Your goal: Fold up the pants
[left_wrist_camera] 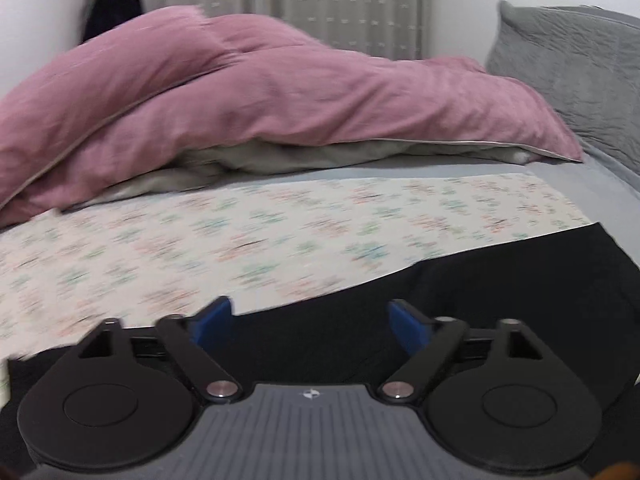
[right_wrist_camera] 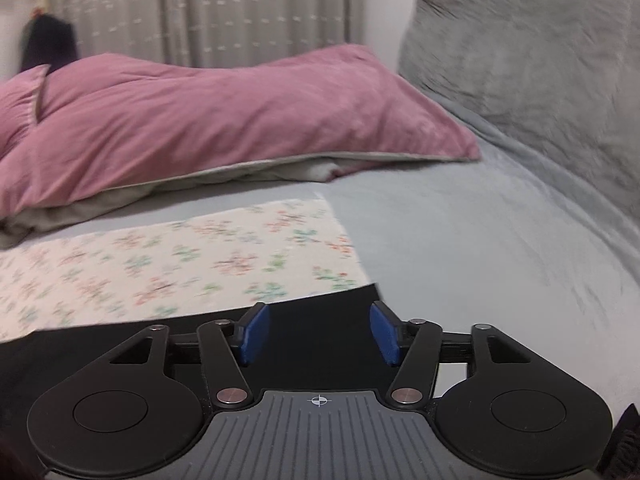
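Note:
Black pants (left_wrist_camera: pixel 480 280) lie flat on a floral cloth (left_wrist_camera: pixel 200 248) spread over the bed, their straight far edge running up to the right. My left gripper (left_wrist_camera: pixel 310 320) hovers over the pants, its blue pads wide apart with nothing between them. In the right wrist view the same pants (right_wrist_camera: pixel 320 320) end in a corner just beyond my right gripper (right_wrist_camera: pixel 318 330), which is open above the dark fabric and holds nothing. The floral cloth (right_wrist_camera: pixel 180 264) reaches left from there.
A bulky pink duvet (left_wrist_camera: pixel 260 100) is heaped across the back of the bed, also seen as the pink duvet (right_wrist_camera: pixel 200 120). A grey pillow (right_wrist_camera: pixel 540 60) leans at the right. Grey bedsheet (right_wrist_camera: pixel 480 260) stretches right of the pants. Curtains (left_wrist_camera: pixel 340 0) hang behind.

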### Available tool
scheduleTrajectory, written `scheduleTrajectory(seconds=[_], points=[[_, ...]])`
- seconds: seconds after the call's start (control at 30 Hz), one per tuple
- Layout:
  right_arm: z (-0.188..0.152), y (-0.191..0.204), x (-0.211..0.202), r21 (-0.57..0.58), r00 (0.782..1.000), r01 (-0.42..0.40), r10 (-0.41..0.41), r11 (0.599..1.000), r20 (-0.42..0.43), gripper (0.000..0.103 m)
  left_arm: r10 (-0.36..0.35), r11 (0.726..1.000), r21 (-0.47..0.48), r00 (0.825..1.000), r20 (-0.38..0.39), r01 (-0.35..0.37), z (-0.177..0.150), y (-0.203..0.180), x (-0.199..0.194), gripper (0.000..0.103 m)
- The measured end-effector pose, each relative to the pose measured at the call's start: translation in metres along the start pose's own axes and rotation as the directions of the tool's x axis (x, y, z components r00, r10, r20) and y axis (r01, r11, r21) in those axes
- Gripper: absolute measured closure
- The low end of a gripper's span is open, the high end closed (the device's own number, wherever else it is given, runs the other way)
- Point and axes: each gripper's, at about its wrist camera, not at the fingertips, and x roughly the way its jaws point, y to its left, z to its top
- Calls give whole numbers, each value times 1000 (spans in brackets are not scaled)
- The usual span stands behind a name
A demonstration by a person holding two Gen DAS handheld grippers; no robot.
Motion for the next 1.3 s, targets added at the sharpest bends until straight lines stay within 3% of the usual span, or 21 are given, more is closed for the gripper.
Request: scheduleTrajectory(seconds=[0.27, 0.5, 0.83, 1.03, 1.1, 1.3], points=[[2, 74, -29, -52, 993, -118, 118, 992, -10, 34, 122, 988, -90, 992, -11, -123, -28, 109, -47, 4], [-6, 156, -18, -162, 979, -206, 201, 965, -47, 32, 186, 972, -134, 980, -69, -194, -37, 183, -44, 4], [-27, 278, 28, -354, 926, -378, 344, 855, -159, 32, 100, 989, -98, 990, -98, -110, -59, 246, -9, 8], [-41, 333, 56, -492, 892, -452, 387, 744, -233, 36, -62, 973, -228, 993, -98, 38, -61, 276, 14, 23], [-44, 348, 65, -524, 886, -462, 388, 716, -253, 40, -109, 962, -261, 988, -112, 77, -63, 280, 22, 33], [-48, 374, 93, -546, 867, -498, 390, 673, -309, 55, -134, 946, -310, 984, -119, 92, -68, 286, 29, 47]])
